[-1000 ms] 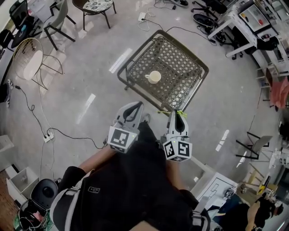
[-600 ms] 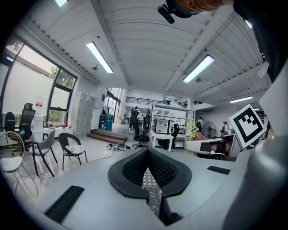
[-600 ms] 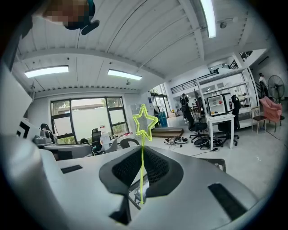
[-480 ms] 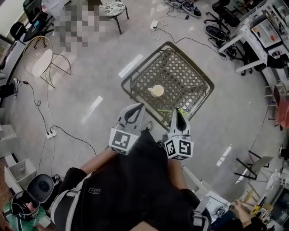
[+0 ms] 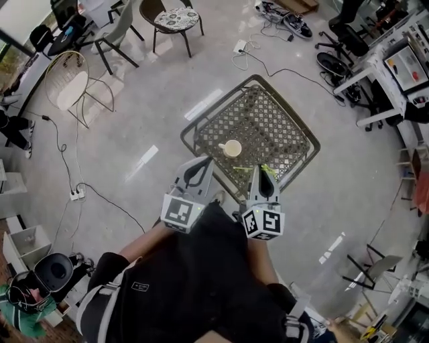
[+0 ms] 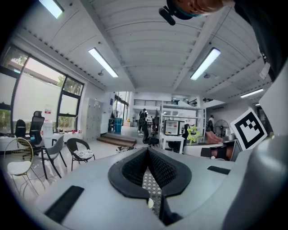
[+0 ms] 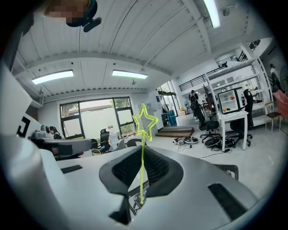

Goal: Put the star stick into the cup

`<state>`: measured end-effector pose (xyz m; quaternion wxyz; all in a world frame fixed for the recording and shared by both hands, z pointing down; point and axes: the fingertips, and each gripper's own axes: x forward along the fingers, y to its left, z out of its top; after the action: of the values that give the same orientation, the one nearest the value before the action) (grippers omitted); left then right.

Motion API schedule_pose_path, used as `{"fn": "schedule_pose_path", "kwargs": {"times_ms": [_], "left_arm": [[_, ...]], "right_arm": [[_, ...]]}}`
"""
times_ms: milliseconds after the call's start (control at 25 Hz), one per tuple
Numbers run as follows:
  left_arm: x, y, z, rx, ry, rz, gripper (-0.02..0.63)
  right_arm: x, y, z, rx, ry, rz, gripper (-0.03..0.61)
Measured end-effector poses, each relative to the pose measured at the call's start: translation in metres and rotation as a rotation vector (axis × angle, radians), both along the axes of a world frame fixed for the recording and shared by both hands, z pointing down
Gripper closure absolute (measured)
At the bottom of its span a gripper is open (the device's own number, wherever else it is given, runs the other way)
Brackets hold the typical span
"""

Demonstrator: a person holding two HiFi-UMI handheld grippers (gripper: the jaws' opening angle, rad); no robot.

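A cream cup stands on the near part of a dark mesh table in the head view. Both grippers hang side by side just short of the table's near corner. My right gripper is shut on the yellow-green star stick. In the right gripper view the stick rises upright from between the jaws, its star on top. My left gripper is shut with nothing in it. The star also shows in the left gripper view, and a sliver of the cup shows under the jaws.
Around the table is a grey floor with cables and a power strip. A wire chair and a cushioned chair stand at the far left. Desks and office chairs line the right side.
The table and cup have come nearer to the grippers in the head view. The two grippers keep their pose, the right one still holding the star stick.
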<state>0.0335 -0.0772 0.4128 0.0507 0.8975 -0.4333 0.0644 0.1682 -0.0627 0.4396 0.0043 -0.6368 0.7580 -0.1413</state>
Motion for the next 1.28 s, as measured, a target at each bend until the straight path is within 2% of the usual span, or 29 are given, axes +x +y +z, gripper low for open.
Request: {"fn": "schedule_pose_path", "kwargs": {"times_ms": [240,360,800,960,1280], "left_arm": [[-0.003,-0.014,-0.006,0.006,-0.002,-0.019,0.597],[-0.002,-0.025,-0.006,0.005,-0.001,0.004,0.597],[-0.007,-0.070,-0.003,0.000,0.040,0.090,0.597],[-0.004,-0.082,0.000,0.017,0.032,0.118,0.597],[-0.009,-0.111,0.006,-0.001,0.027,0.133,0.597]], "right_arm": [[-0.005,-0.021,0.004,0.003,0.021,-0.023,0.560],[-0.009,-0.032,0.016,-0.008,0.031,-0.011,0.560],[-0.016,-0.068,0.077,-0.113,0.062,0.084,0.560],[-0.010,-0.082,0.103,-0.154,0.077,0.108,0.560],[-0.006,-0.114,0.150,-0.243,0.115,0.115,0.560]]}}
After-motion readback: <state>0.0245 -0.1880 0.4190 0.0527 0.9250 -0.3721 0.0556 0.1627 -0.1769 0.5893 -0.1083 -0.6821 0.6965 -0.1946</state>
